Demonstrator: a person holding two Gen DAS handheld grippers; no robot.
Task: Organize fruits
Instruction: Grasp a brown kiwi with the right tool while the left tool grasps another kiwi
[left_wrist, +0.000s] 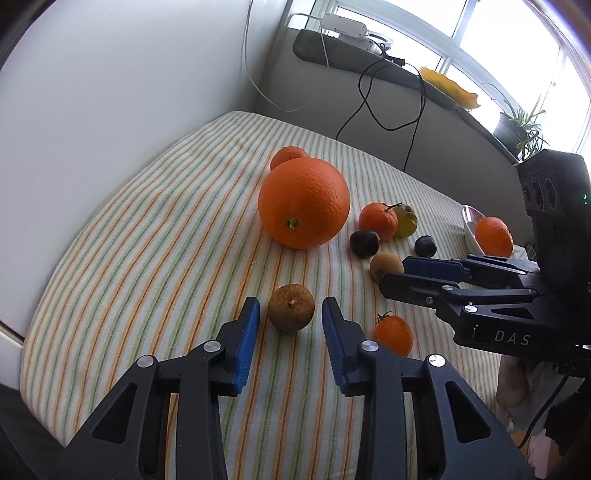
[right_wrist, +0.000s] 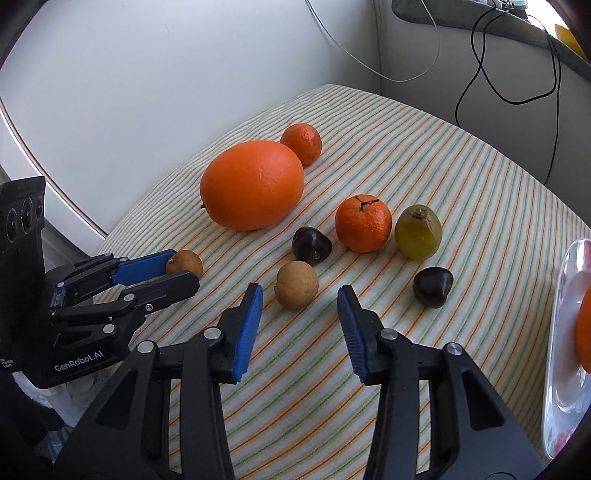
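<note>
A big orange (left_wrist: 303, 202) (right_wrist: 252, 184) lies on the striped cloth (left_wrist: 147, 258), a small mandarin (left_wrist: 289, 156) (right_wrist: 301, 142) behind it. My left gripper (left_wrist: 290, 314) is open around a small brown fruit (left_wrist: 291, 308), which also shows in the right wrist view (right_wrist: 185, 262). My right gripper (right_wrist: 300, 299) is open just before a second brown fruit (right_wrist: 297, 285) (left_wrist: 386, 266). Nearby lie a mandarin (right_wrist: 363, 223), a green fruit (right_wrist: 418, 232) and two dark fruits (right_wrist: 311, 245) (right_wrist: 432, 287). Another mandarin (left_wrist: 394, 334) lies by my left gripper.
A clear plate (right_wrist: 565, 354) at the right cloth edge holds an orange fruit (left_wrist: 493, 236). A white wall stands to the left. Cables (left_wrist: 369, 96) hang behind the table. A ledge with a white device (left_wrist: 347, 27) and a plant (left_wrist: 521, 125) runs under the window.
</note>
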